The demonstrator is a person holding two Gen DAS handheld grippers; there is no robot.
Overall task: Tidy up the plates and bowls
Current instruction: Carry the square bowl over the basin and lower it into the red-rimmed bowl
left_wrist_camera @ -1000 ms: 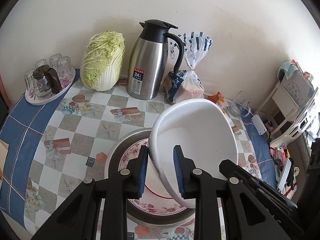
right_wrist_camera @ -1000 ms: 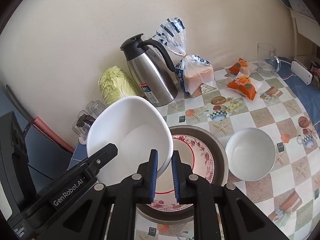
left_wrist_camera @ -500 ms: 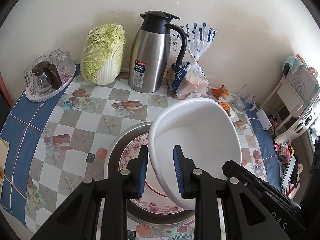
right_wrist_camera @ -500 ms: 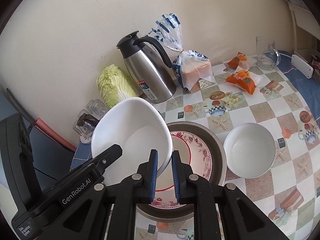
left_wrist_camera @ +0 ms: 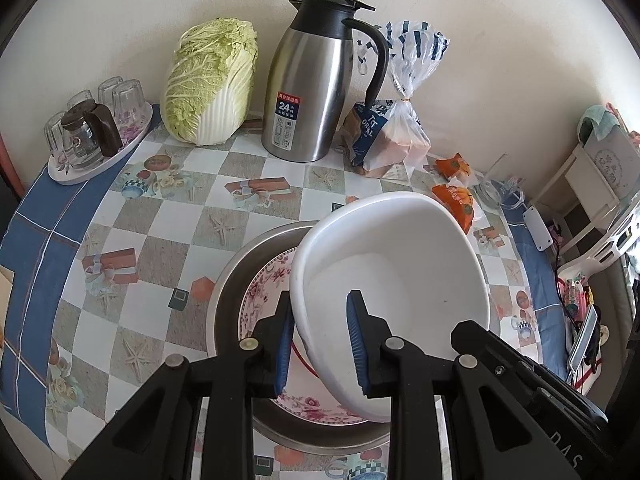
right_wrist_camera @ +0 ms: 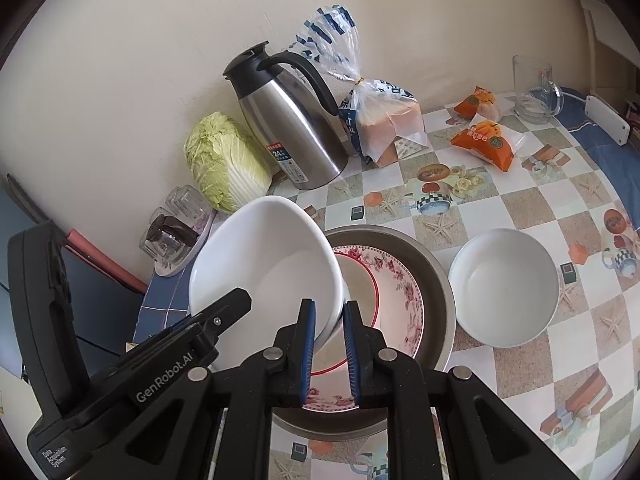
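A large white bowl (left_wrist_camera: 400, 272) (right_wrist_camera: 264, 272) hangs tilted over a floral plate (left_wrist_camera: 268, 280) (right_wrist_camera: 404, 292), which lies in a metal basin (left_wrist_camera: 236, 280) (right_wrist_camera: 436, 272). My left gripper (left_wrist_camera: 320, 340) is shut on the bowl's near rim, one blue pad inside and one outside. On the opposite rim my right gripper (right_wrist_camera: 330, 344) is shut as well. Each wrist view shows the other gripper's black body low in the frame. A smaller white bowl (right_wrist_camera: 504, 284) stands on the table to the right of the basin.
Along the wall stand a steel thermos jug (left_wrist_camera: 316, 80), a cabbage (left_wrist_camera: 212, 84), a bagged loaf (left_wrist_camera: 392, 136) and a tray of glasses (left_wrist_camera: 92, 132). Orange snack packs (right_wrist_camera: 484, 140) and a glass mug (right_wrist_camera: 534, 88) lie at the far right.
The bowl, carried by both grippers, has come down a little toward the plate. Both grips look the same as before.
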